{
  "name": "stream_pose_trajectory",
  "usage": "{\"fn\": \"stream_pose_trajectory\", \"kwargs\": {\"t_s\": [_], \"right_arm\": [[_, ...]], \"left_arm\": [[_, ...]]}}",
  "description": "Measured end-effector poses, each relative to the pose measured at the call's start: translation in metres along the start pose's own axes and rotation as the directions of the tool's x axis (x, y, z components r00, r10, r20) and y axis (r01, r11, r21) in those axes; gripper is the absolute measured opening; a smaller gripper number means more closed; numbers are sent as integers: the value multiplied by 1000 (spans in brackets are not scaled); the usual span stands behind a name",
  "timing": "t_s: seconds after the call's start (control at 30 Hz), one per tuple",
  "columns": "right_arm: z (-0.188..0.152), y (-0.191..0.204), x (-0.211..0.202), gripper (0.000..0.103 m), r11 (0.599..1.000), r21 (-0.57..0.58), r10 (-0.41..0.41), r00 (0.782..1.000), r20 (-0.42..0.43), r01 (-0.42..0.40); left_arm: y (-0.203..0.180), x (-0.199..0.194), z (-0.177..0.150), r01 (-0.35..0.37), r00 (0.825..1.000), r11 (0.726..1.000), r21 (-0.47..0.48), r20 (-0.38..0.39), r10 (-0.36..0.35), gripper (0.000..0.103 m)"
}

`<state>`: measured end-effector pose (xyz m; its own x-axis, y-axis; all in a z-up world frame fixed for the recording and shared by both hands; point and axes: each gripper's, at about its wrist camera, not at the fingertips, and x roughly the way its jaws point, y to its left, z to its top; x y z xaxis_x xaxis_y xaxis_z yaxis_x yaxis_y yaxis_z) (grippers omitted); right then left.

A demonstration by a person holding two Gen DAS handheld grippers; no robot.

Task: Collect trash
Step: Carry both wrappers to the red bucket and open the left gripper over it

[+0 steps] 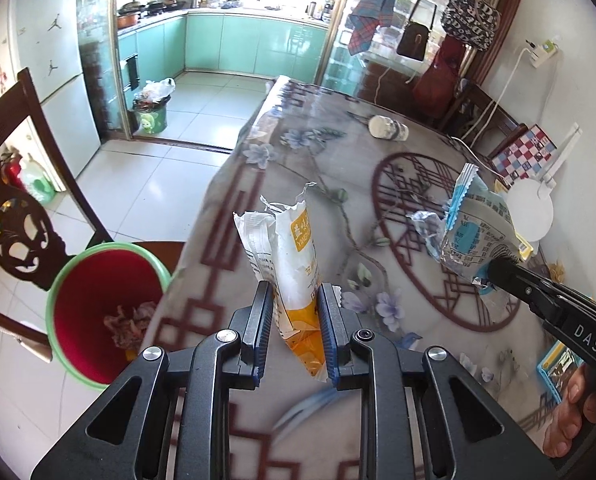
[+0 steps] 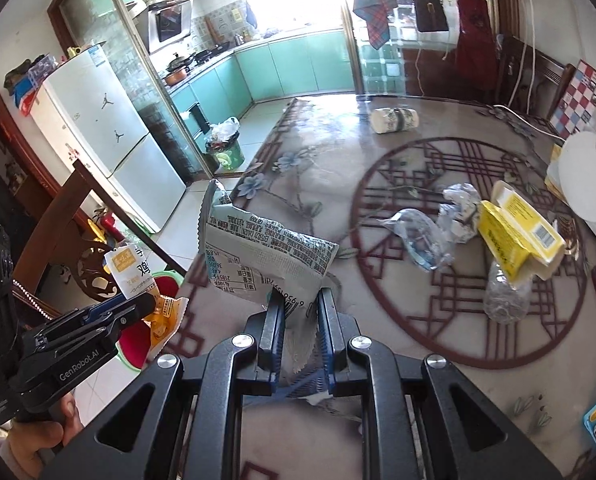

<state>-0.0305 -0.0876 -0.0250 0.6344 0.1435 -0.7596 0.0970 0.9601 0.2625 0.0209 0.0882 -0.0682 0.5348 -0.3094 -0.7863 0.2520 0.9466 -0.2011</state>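
My left gripper point(image 1: 293, 292) is shut on a torn orange and white snack wrapper point(image 1: 285, 248), held upright over the table's left edge. It also shows in the right wrist view point(image 2: 131, 276). My right gripper point(image 2: 301, 300) is shut on a silver and blue wrapper point(image 2: 257, 248), also seen in the left wrist view point(image 1: 474, 236). A red bin with a green rim point(image 1: 97, 308) stands on a chair seat left of the table and holds crumpled trash. Clear plastic scraps point(image 2: 418, 236), a yellow box point(image 2: 518, 236) and a crushed bottle point(image 2: 506, 296) lie on the table.
The table point(image 2: 378, 168) has a patterned cover. A paper roll point(image 2: 394, 120) lies at its far end. A white round lamp base point(image 2: 590, 180) stands at the right edge. A dark wooden chair point(image 1: 21, 216) is at the left. A green kitchen bin point(image 1: 151, 114) stands by the doorway.
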Motion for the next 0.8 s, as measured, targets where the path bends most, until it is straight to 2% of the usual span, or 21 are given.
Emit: {"fn": "stream_pose_trajectory", "kwargs": {"t_s": [0.2, 0.4, 0.67, 0.8], "right_arm": [[4, 41, 12, 13, 999, -41, 17, 1000, -13, -18], [5, 82, 30, 13, 995, -89, 40, 998, -39, -44], [4, 150, 76, 13, 980, -165, 97, 989, -112, -115], [0, 186, 106, 14, 963, -195, 150, 972, -183, -186]], "left_arm": [[35, -3, 4, -18, 1000, 999, -30, 9, 18, 22], [84, -1, -1, -90, 996, 994, -63, 3, 90, 22], [162, 3, -13, -199, 980, 967, -158, -42, 194, 22], [194, 5, -21, -233, 972, 951, -204, -68, 224, 22]]}}
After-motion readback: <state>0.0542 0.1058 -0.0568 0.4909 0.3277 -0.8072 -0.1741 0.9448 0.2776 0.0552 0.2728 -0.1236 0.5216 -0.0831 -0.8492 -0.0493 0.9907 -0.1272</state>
